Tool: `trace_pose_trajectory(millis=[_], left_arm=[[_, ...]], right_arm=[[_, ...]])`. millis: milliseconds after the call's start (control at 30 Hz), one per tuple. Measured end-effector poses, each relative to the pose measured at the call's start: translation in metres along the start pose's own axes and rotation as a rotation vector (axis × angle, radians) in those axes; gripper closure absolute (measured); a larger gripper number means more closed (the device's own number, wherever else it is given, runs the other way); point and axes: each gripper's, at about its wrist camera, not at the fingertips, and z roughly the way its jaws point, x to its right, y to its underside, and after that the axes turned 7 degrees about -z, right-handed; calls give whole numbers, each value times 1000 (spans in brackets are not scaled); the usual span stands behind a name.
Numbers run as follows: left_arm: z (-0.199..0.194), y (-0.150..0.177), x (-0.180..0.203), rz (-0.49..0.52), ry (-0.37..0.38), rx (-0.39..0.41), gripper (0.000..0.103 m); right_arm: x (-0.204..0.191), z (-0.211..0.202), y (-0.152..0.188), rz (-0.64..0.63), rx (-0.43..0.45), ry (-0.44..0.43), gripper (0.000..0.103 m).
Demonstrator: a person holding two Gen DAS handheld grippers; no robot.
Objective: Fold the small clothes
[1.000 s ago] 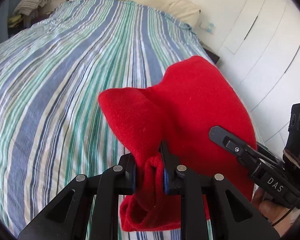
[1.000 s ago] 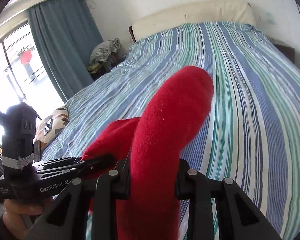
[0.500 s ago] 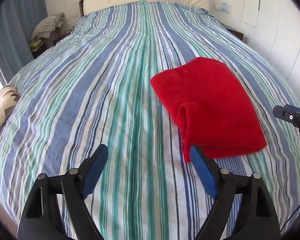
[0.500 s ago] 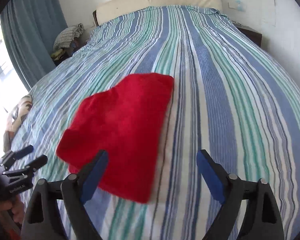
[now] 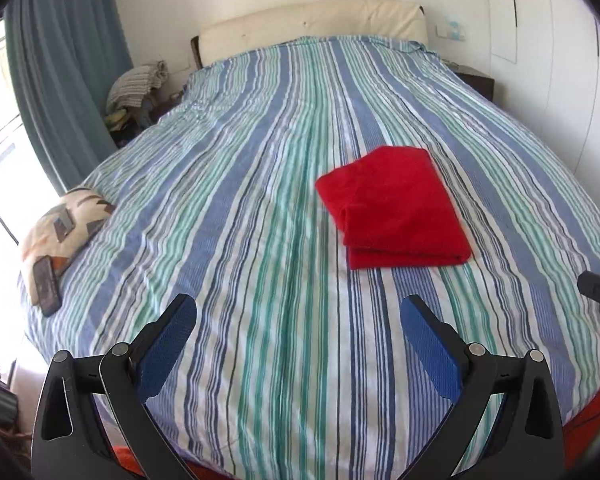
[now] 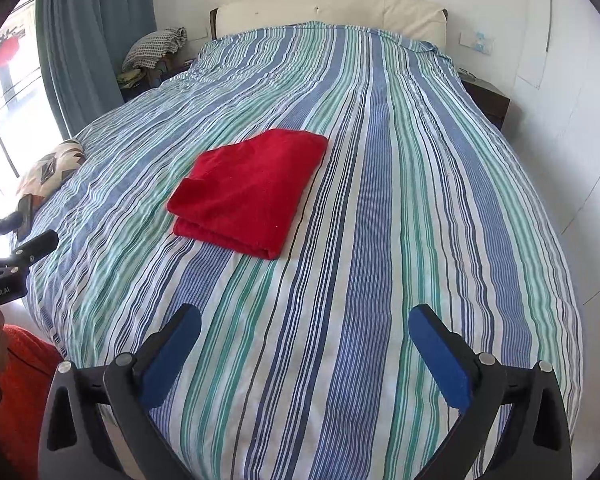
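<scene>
While the folded red cloth point(image 5: 394, 210) is lying flat on the striped bed cover point(image 5: 260, 208), we are holding both tongs above the near end of the bed, well apart from it. Our left tongs point(image 5: 298, 332) are standing spread wide, the blue pads point(image 5: 168, 344) facing each other with nothing between them. Our right tongs point(image 6: 304, 340) are spread just as wide and are gripping nothing either. From the right wrist view the red cloth point(image 6: 248, 192) is sitting left of the bed's middle, its doubled edge turned toward us, and the left tongs point(image 6: 20, 248) are showing at the frame's left edge. A patterned cushion point(image 5: 60, 228) is resting at the bed's left side with a dark phone point(image 5: 46, 286) lying on it. A cream headboard point(image 5: 312, 26) is standing at the far end, beside a blue curtain point(image 5: 64, 80).
</scene>
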Motion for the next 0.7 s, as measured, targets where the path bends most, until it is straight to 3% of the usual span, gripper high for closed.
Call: trace_pose_trajectory(millis=[100,300,533,700], left_arm=[[-26,1,1,-11,-9,-13,1],[-60,27,6,-41,-65,-114,1],[-73,70,10,61,-86,-173,1],[-81,79,3,49,-51,-198,1]], right_arm=[[-3,-26,2,0,11,-8,1],[-19,-66,17,3,20,-27,1],[-42,-89,55,7,-31,-22,1],[-49,-105,73,8,-70,-5,1]])
